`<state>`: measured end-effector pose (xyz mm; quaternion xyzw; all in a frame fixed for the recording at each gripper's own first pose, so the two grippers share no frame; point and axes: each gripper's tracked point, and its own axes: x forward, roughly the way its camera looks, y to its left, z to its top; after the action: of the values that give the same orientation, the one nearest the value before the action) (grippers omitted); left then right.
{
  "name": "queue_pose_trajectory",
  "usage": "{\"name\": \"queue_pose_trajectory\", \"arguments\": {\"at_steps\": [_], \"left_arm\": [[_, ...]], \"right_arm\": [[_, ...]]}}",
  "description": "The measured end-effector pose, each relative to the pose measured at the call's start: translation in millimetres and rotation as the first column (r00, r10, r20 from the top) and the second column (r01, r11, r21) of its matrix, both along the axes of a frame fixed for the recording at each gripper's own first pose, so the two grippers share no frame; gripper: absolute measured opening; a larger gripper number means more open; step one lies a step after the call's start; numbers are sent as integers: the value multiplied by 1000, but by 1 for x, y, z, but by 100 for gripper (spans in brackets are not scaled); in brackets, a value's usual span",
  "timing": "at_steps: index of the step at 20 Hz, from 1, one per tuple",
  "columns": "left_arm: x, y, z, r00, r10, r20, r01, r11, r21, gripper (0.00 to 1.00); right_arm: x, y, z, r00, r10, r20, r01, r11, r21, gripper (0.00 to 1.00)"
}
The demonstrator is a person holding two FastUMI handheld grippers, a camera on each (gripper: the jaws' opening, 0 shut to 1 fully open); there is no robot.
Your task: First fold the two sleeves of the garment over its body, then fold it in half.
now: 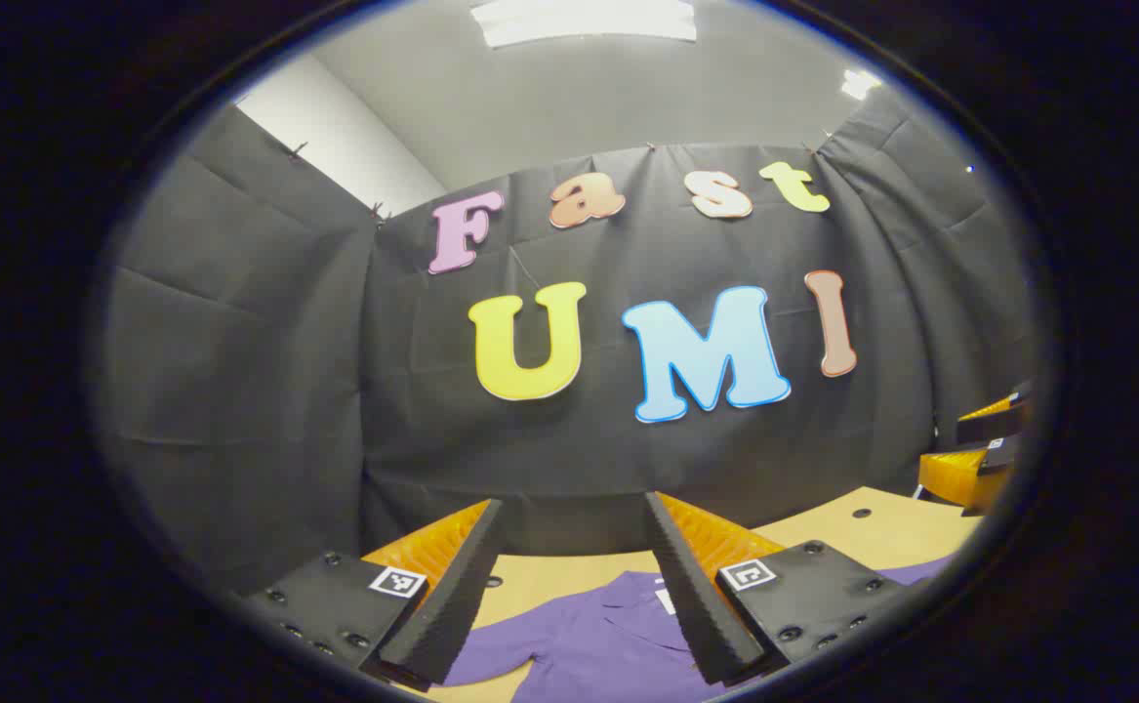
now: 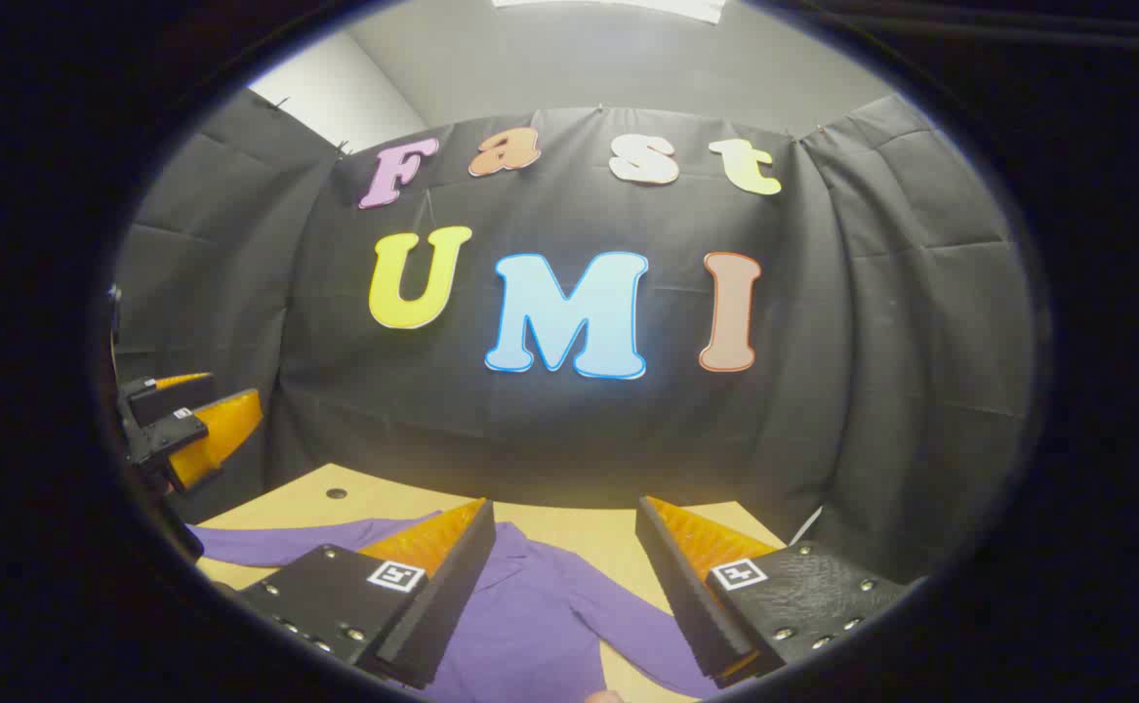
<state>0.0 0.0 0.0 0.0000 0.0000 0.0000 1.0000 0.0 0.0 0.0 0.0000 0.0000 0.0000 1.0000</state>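
Observation:
A purple collared garment (image 1: 589, 640) lies flat on the wooden table (image 1: 852, 532), its collar toward the booth's back wall. My left gripper (image 1: 574, 513) is open above it, fingers wide apart with nothing between them. In the right gripper view the same purple garment (image 2: 540, 615) spreads below, one sleeve (image 2: 286, 539) stretched left and the other sleeve (image 2: 647, 644) running down to the right. My right gripper (image 2: 564, 513) hangs open over the garment, holding nothing. Each gripper appears at the side of the other's view: the right gripper (image 1: 979, 449) and the left gripper (image 2: 179, 425).
The black cloth wall stands close behind the table's far edge (image 2: 549, 513). Small round holes (image 2: 336, 493) dot the tabletop (image 2: 266, 513). Bare wood lies beside the garment on both sides.

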Motion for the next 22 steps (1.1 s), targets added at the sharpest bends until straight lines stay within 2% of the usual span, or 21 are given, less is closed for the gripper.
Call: {"name": "queue_pose_trajectory", "arguments": {"at_steps": [6,14,19,22], "left_arm": [[8,2,1,1000,-1,7,1,1000,-5,96],[4,8,4,1000,3,16,-3,1000,-10,96],[5,10,-7,1000,9,-13,-9,1000,-21,96],[6,12,-15,999,20,-43,-21,1000,-22,96]], "right_arm": [[-1,-14,-3,999,-44,-7,43,999,-25,92],[1,-17,-3,998,-65,-12,65,998,9,92],[2,-36,-27,988,-135,-72,134,991,-18,91],[2,-57,-55,969,-196,-152,197,980,-9,91]]}}
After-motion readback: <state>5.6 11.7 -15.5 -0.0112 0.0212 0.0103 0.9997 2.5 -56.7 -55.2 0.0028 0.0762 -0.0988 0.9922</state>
